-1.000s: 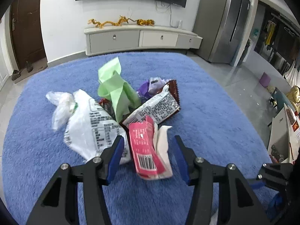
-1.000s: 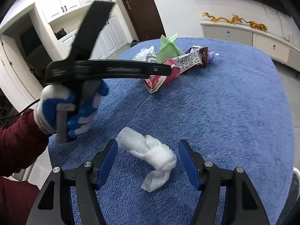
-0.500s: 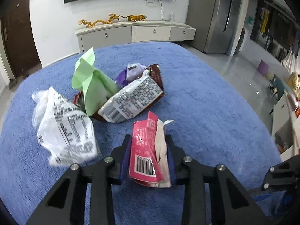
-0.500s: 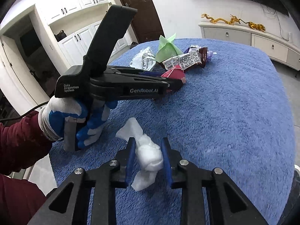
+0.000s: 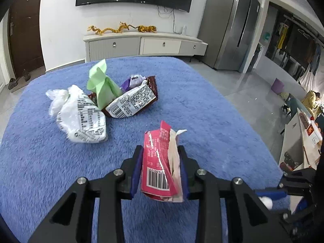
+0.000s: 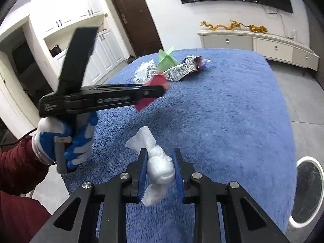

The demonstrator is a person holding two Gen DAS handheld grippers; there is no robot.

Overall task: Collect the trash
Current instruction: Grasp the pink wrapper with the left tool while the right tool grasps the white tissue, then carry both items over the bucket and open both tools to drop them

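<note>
My left gripper [image 5: 160, 170] is shut on a pink snack wrapper [image 5: 157, 162] with a barcode, lifted off the blue rug [image 5: 202, 109]. In the right wrist view the same wrapper [image 6: 150, 92] hangs from the left gripper [image 6: 160, 90], which a gloved hand [image 6: 66, 139] holds. My right gripper [image 6: 160, 172] is shut on a crumpled white tissue [image 6: 159, 165], raised just above the rug [image 6: 222, 111]. Further back lies a heap of trash: a white wrapper [image 5: 81, 117], a green paper [image 5: 101, 83], a brown wrapper [image 5: 133, 101] and a purple one [image 5: 133, 81].
A round white-rimmed bin [image 6: 307, 188] stands on the floor beyond the rug's right edge. A white TV cabinet [image 5: 141, 44] lines the far wall, a steel fridge [image 5: 230, 26] to its right. A red sleeve [image 6: 18, 166] fills the left of the right wrist view.
Both grippers closed, the left on the pink wrapper and the right on the tissue, then lifted them. The left one has drawn back from the heap with the wrapper.
</note>
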